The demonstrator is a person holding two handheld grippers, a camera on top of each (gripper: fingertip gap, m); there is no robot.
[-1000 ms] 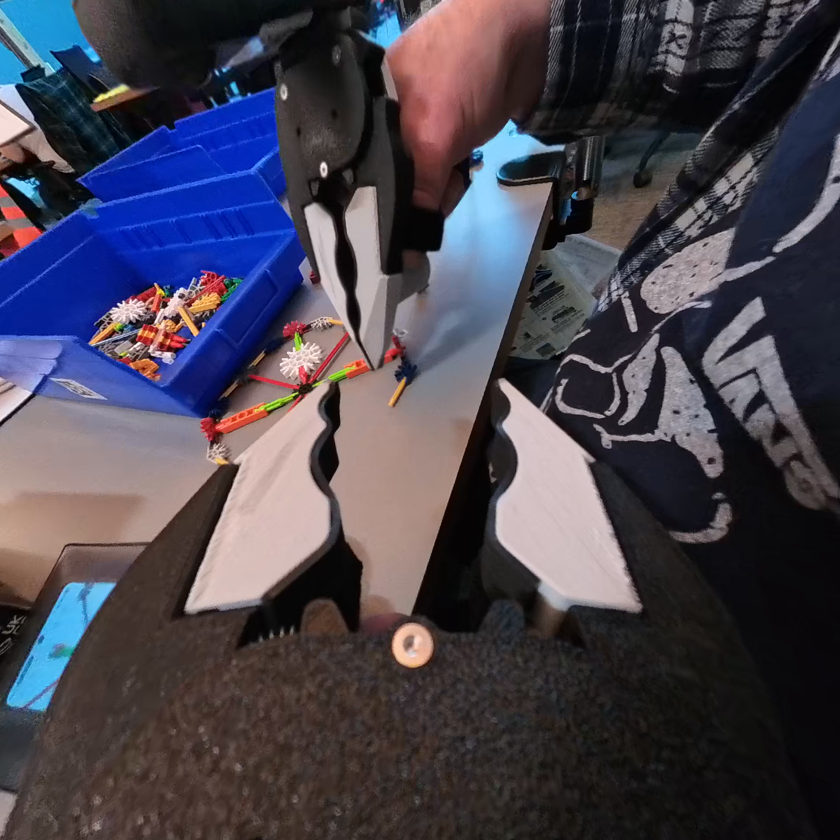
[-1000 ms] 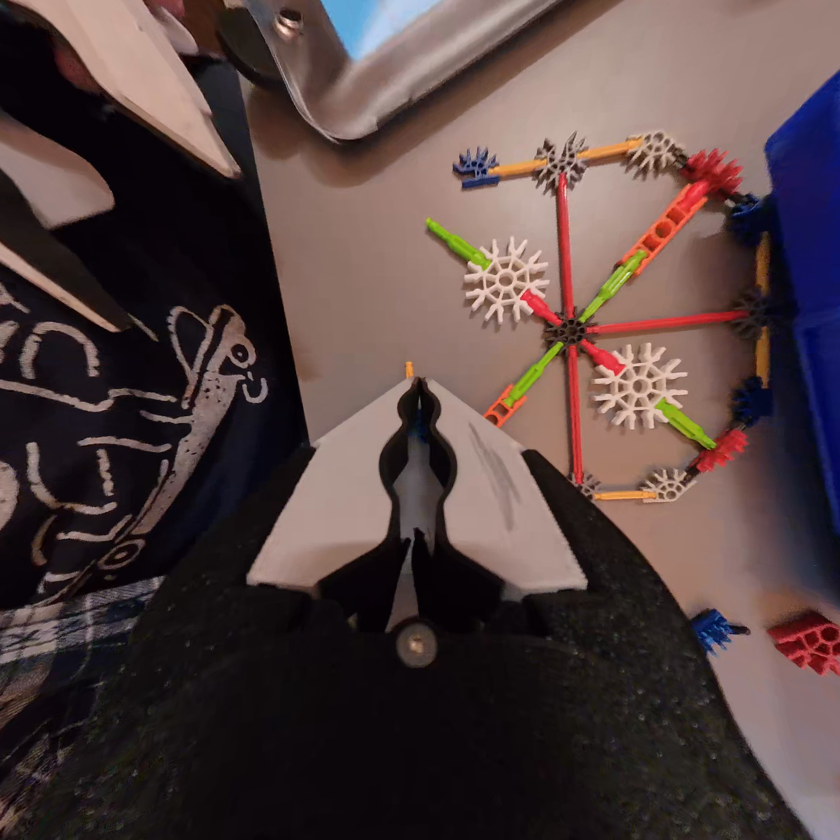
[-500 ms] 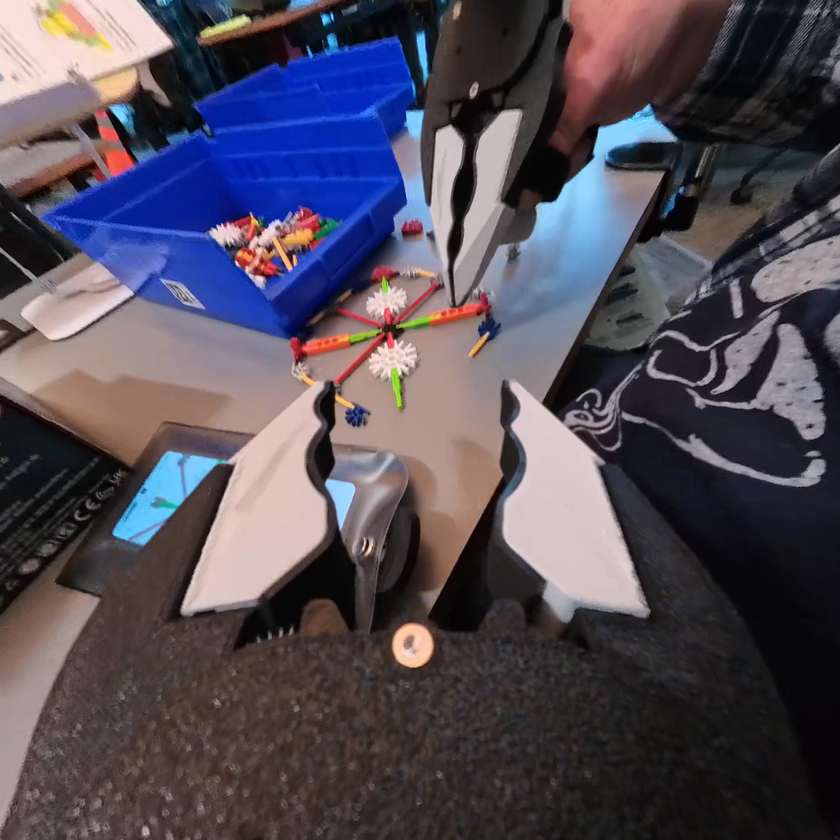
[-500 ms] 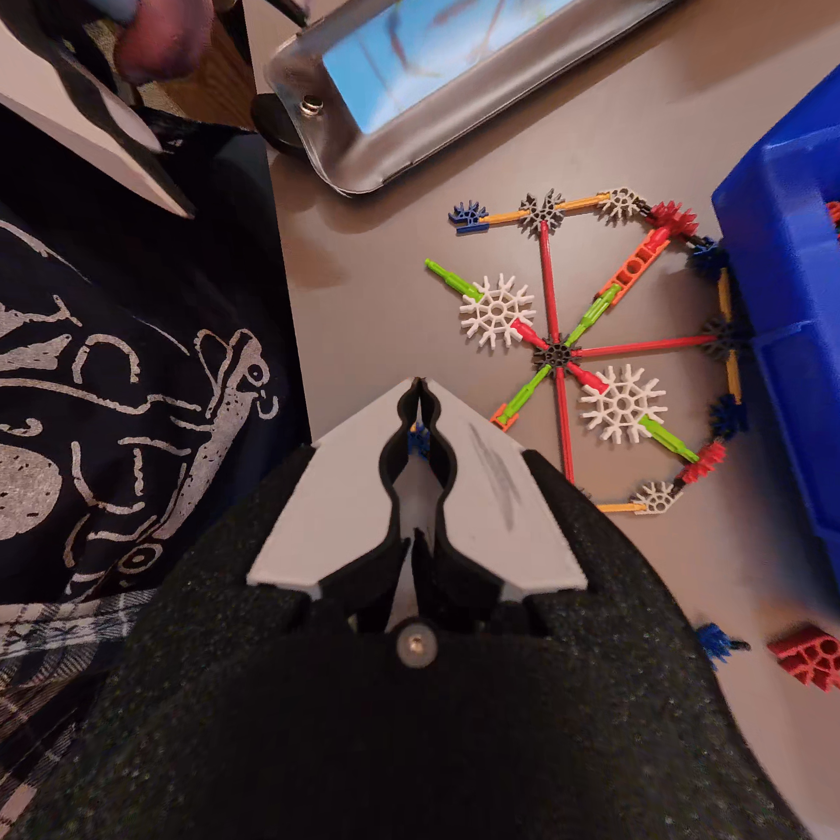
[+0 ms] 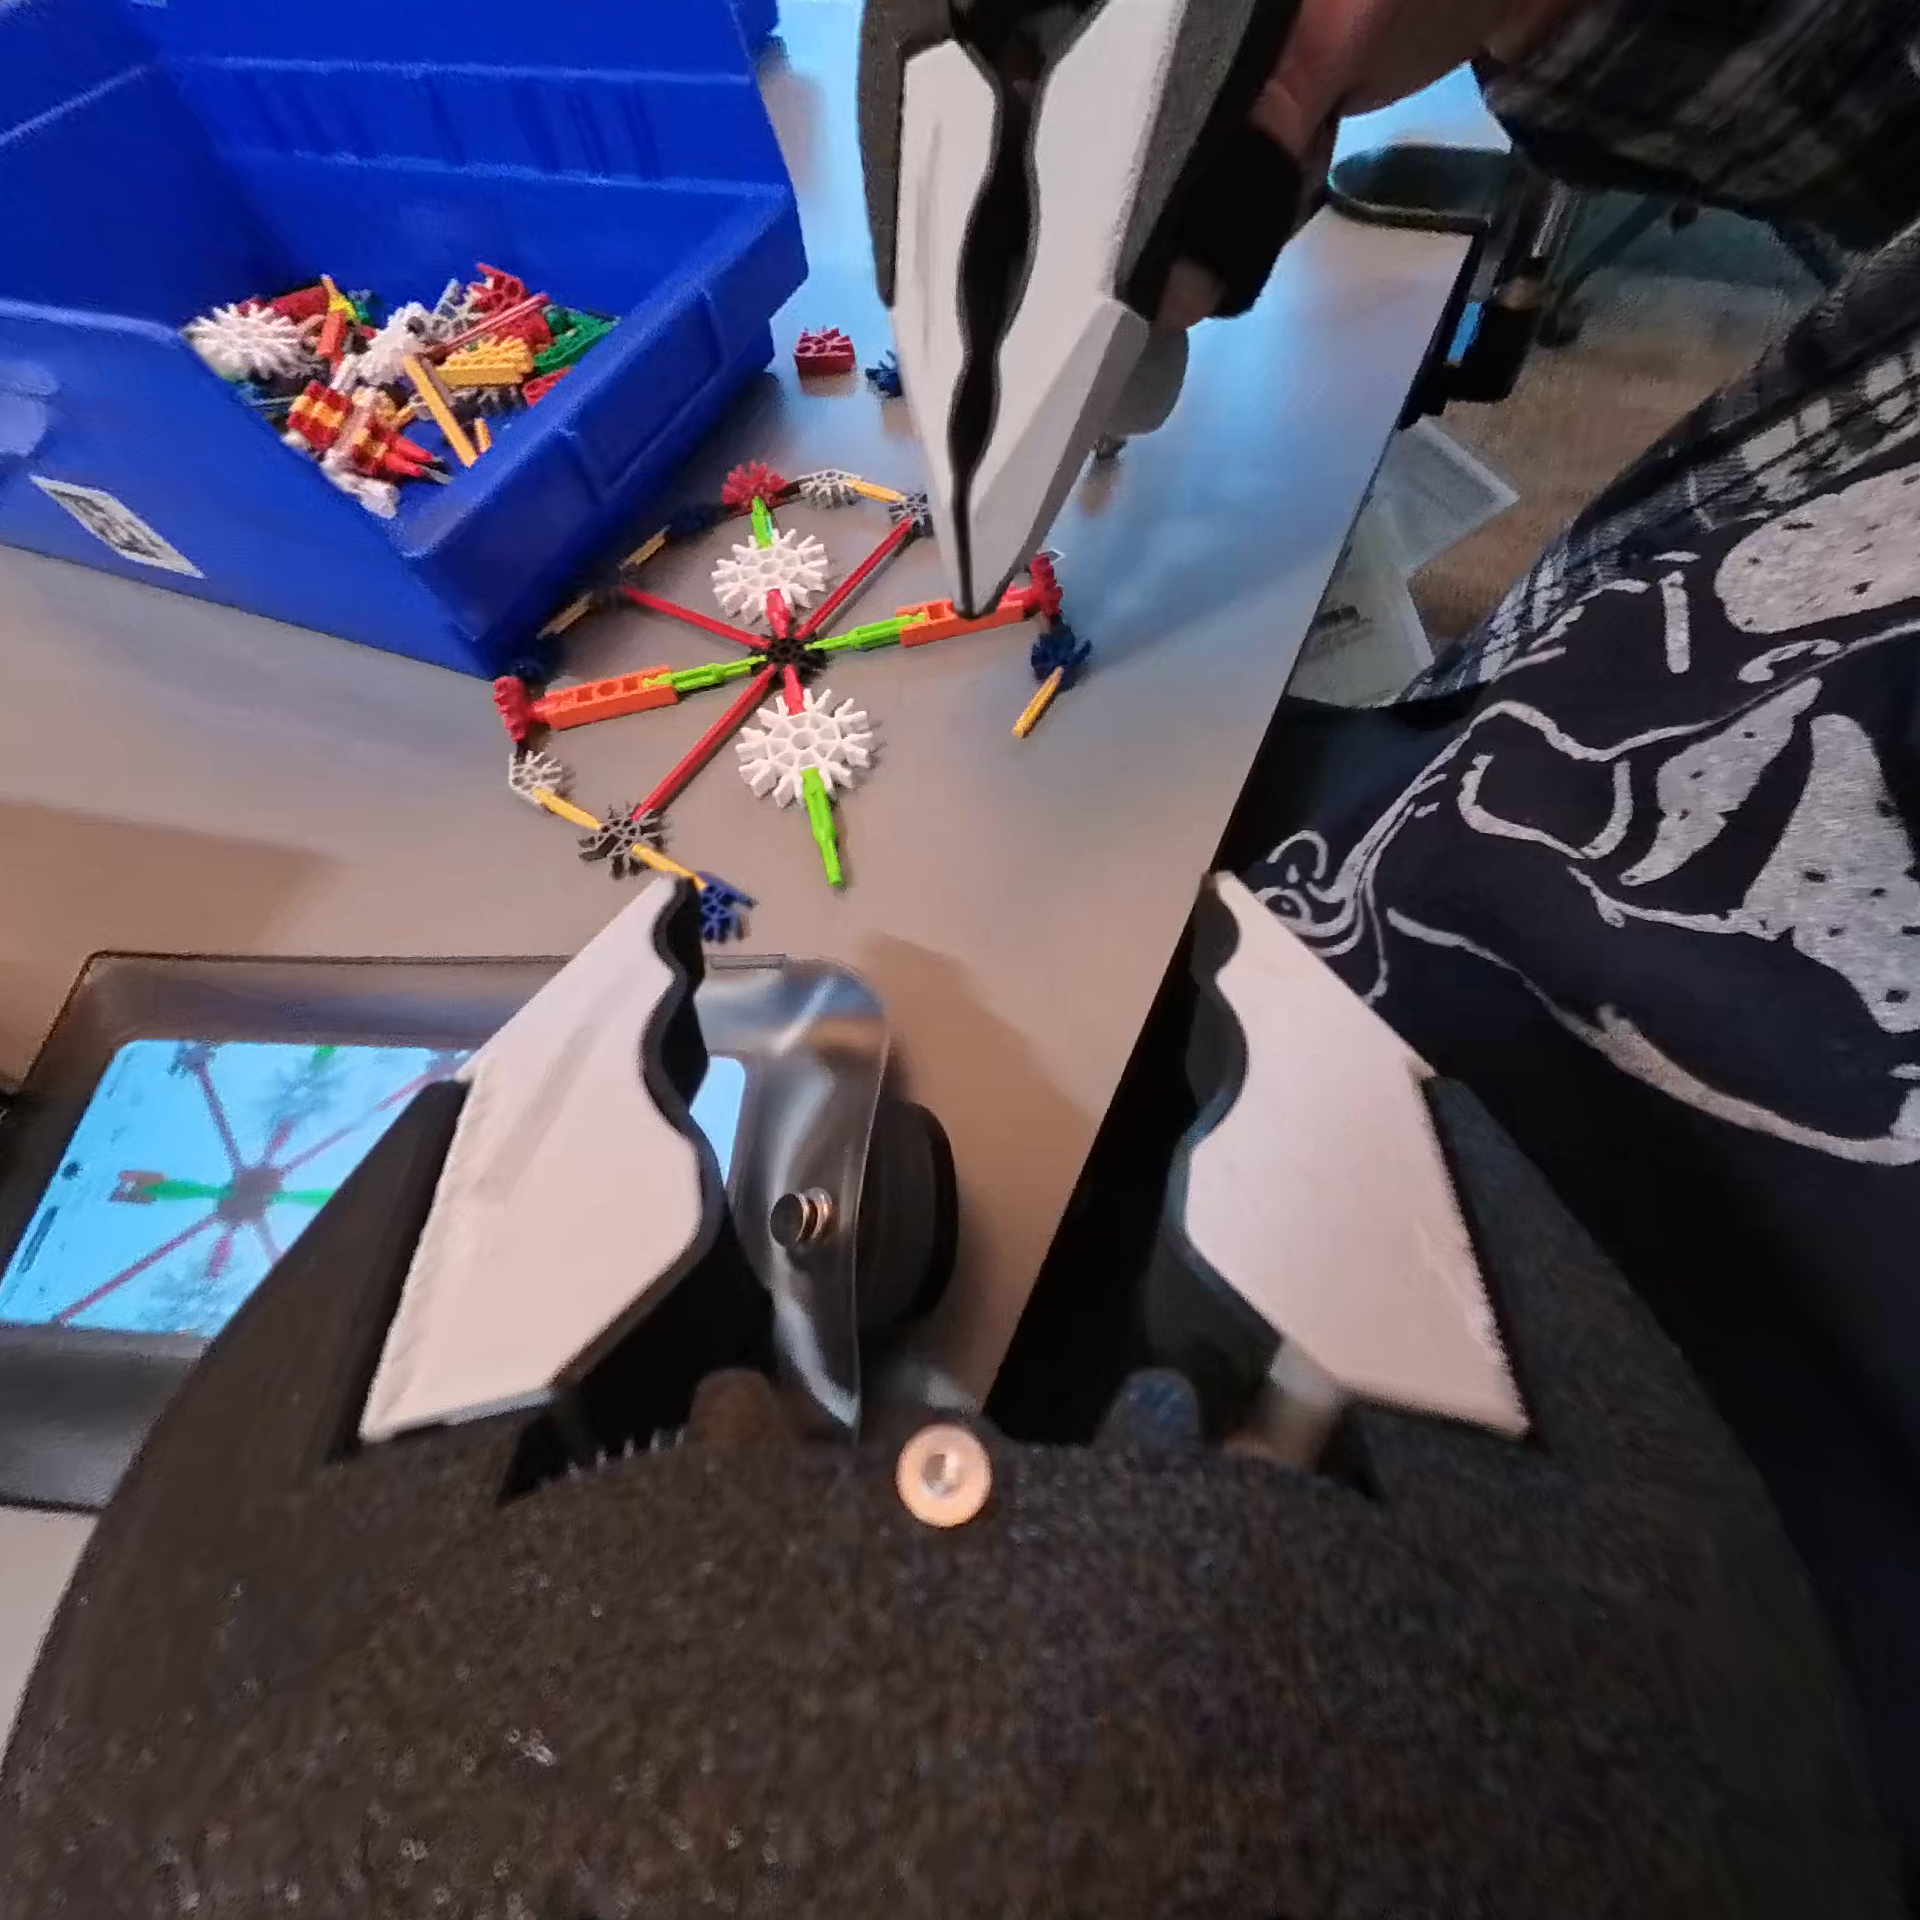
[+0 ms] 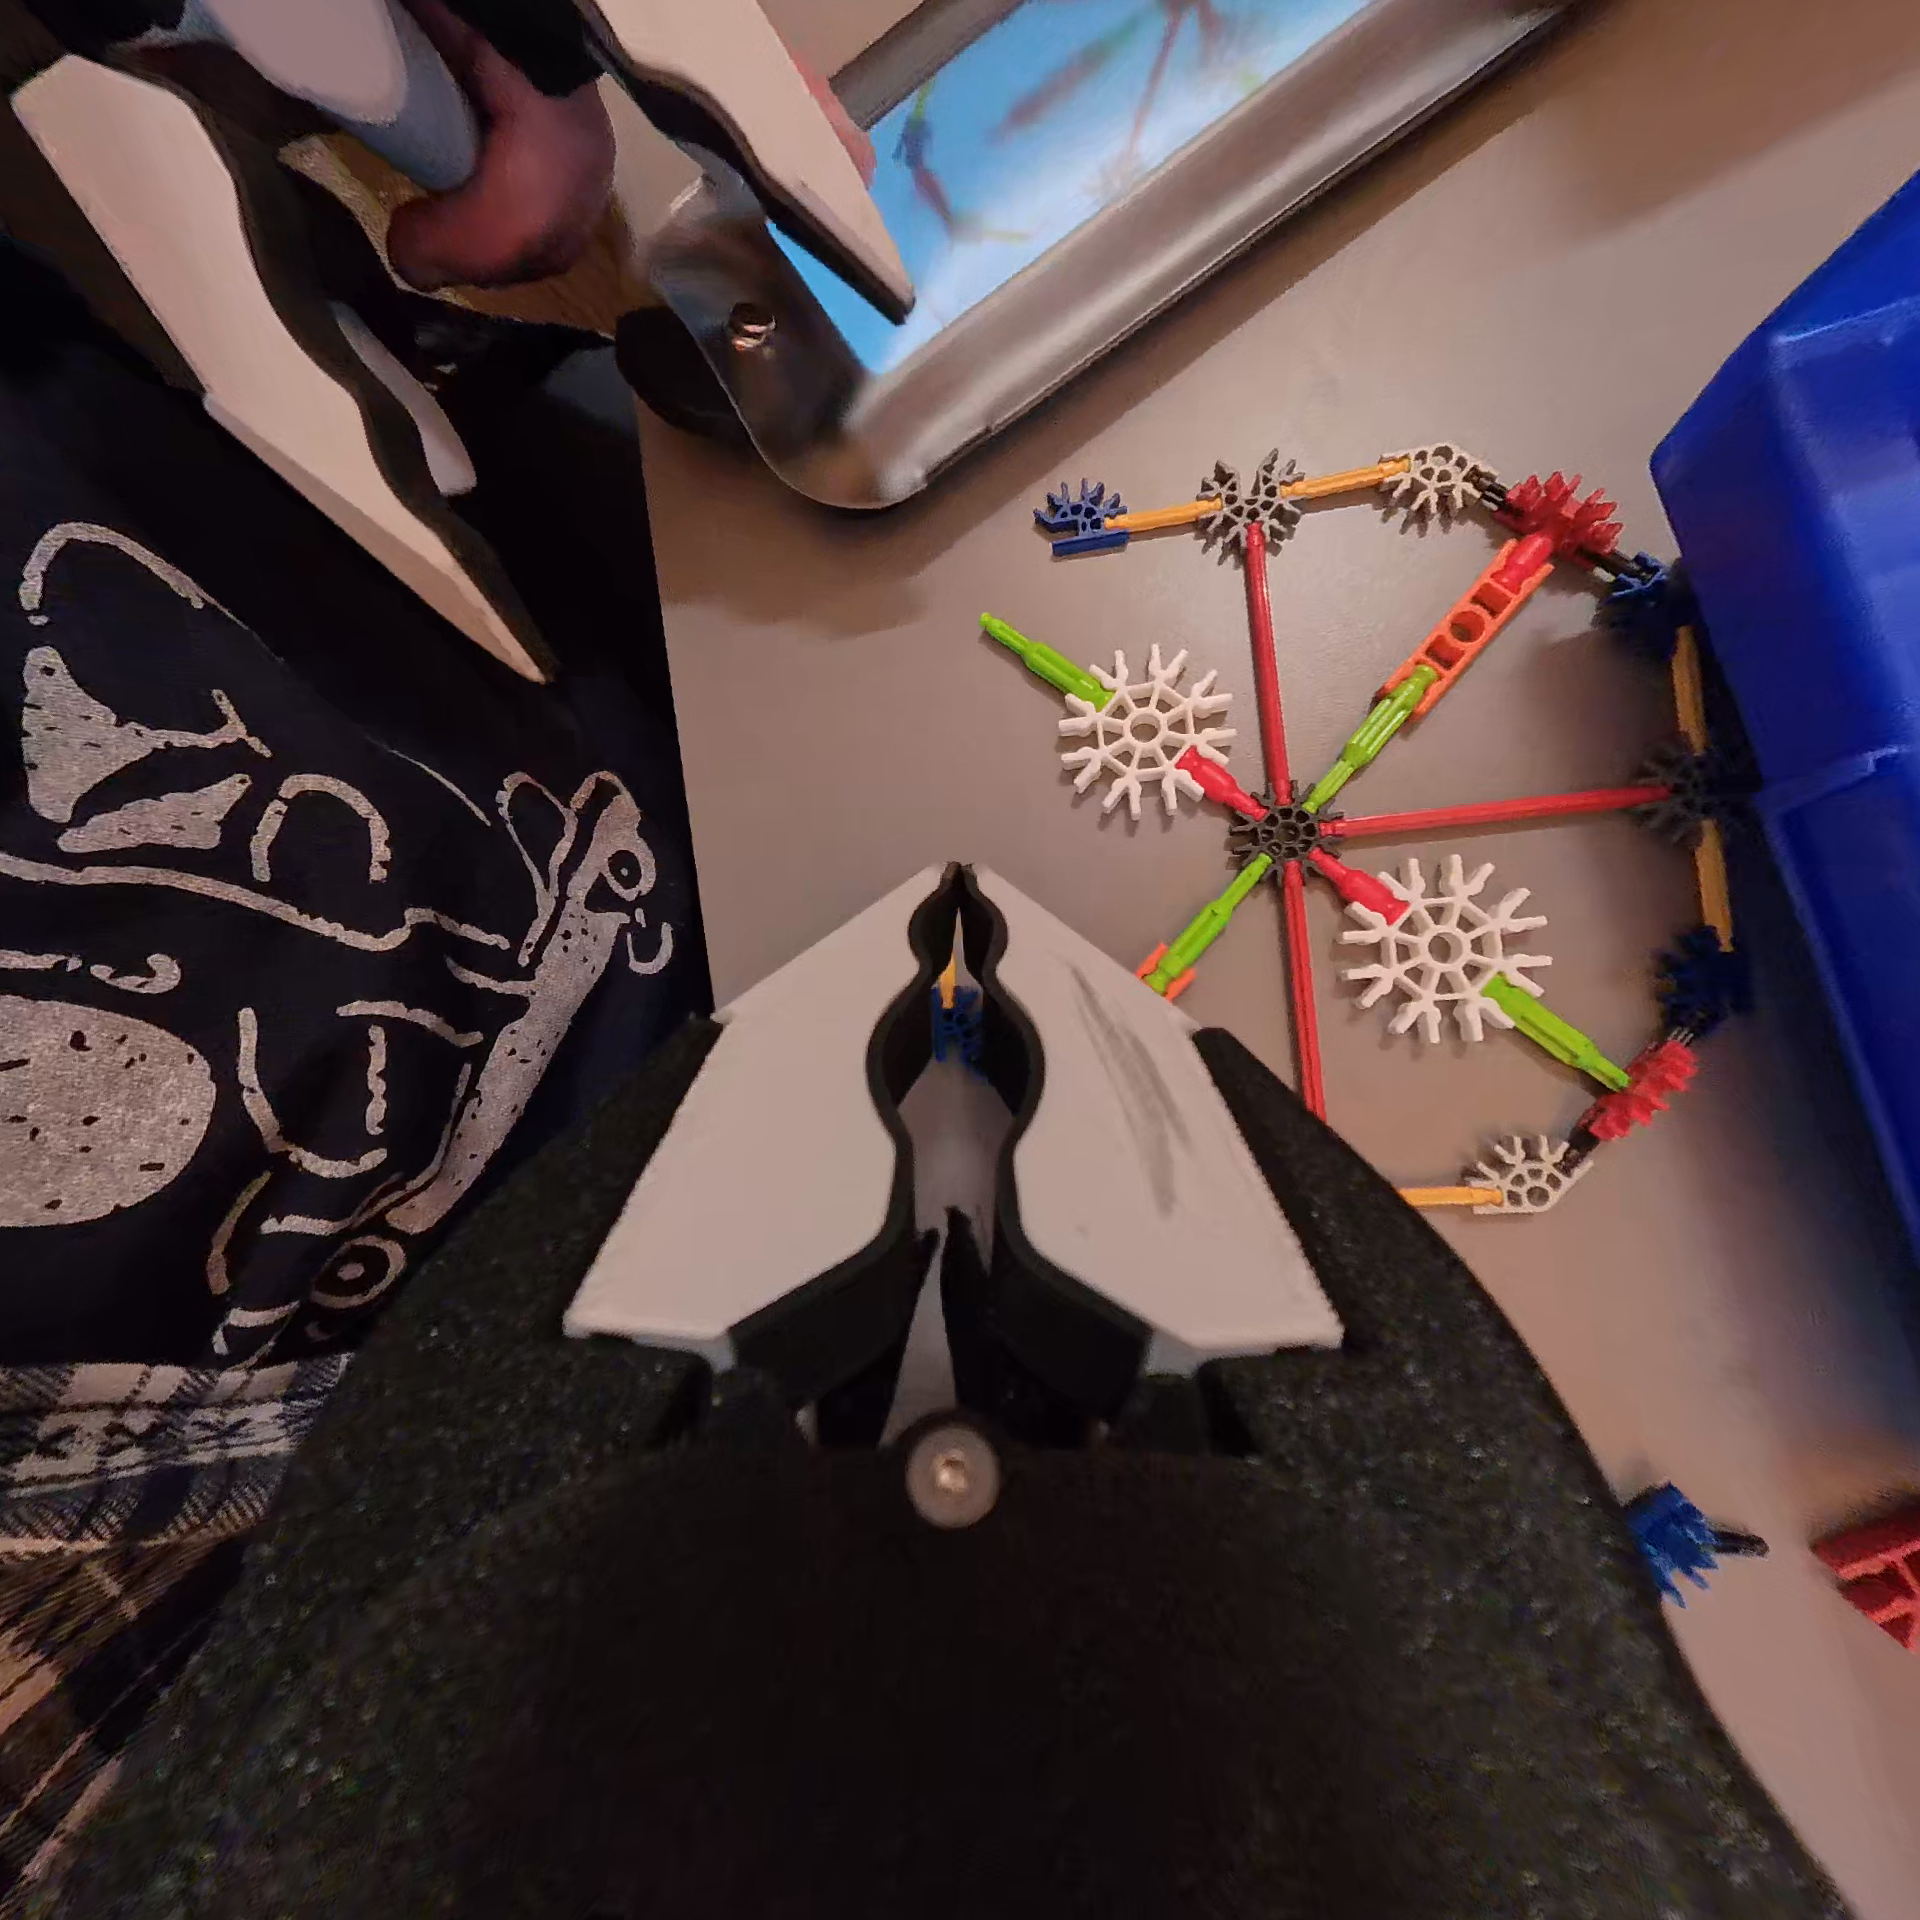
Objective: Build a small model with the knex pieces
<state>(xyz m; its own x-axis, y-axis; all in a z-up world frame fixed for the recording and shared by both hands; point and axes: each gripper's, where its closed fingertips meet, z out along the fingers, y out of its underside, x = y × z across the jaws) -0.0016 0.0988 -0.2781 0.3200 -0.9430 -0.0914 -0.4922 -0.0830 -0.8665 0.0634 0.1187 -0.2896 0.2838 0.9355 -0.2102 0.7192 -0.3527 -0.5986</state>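
My right gripper (image 6: 958,883), pressed together, tips on the wheel's (image 6: 1288,826) orange piece (image 5: 961,620); left gripper (image 5: 940,914) spread above the bench (image 5: 260,810).

Through both wrist cameras I get soft, even indoor light, a bit dim and warm on the right view. The grey tabletop (image 5: 1195,582) carries a pale bluish sheen toward 1 o'clock in the left view, and a broad soft shadow lies at 9 o'clock. The tablet screen (image 5: 156,1195) glows bright blue at 8 o'clock, smeared by motion blur. Fisheye bending stretches everything near the edges. The blue bin (image 6: 1829,665) at 3 o'clock in the right view looks soft and unfocused.
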